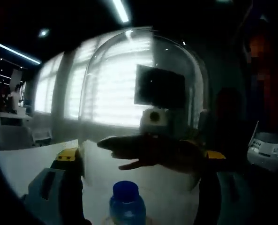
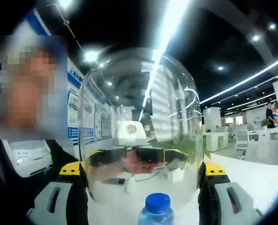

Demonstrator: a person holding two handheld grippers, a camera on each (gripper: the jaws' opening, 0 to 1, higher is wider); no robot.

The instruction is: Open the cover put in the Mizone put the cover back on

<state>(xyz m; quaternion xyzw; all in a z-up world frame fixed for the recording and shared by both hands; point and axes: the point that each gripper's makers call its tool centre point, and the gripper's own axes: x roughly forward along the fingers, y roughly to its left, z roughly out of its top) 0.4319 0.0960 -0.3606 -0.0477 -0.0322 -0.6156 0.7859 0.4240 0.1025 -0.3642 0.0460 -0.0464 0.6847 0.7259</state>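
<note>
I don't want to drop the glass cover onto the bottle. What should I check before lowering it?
1. Clear dome cover held by both grippers, jaws on either side: ok.
2. Cover lifted off the white table: ok.
3. Blue-capped bottle upright: ok, though only its top shows.
4. Bottle centred under the cover: cannot tell; it sits low between the jaws in the left gripper view too.
5. Grip firmness on the glass: cannot tell.

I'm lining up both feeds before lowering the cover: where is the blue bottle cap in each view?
Left gripper view: blue bottle cap at bottom centre, below the clear dome cover.
Right gripper view: cap at bottom centre, slightly right, under the dome.
Shared landmark: the dome between the yellow-tipped jaws.
</note>
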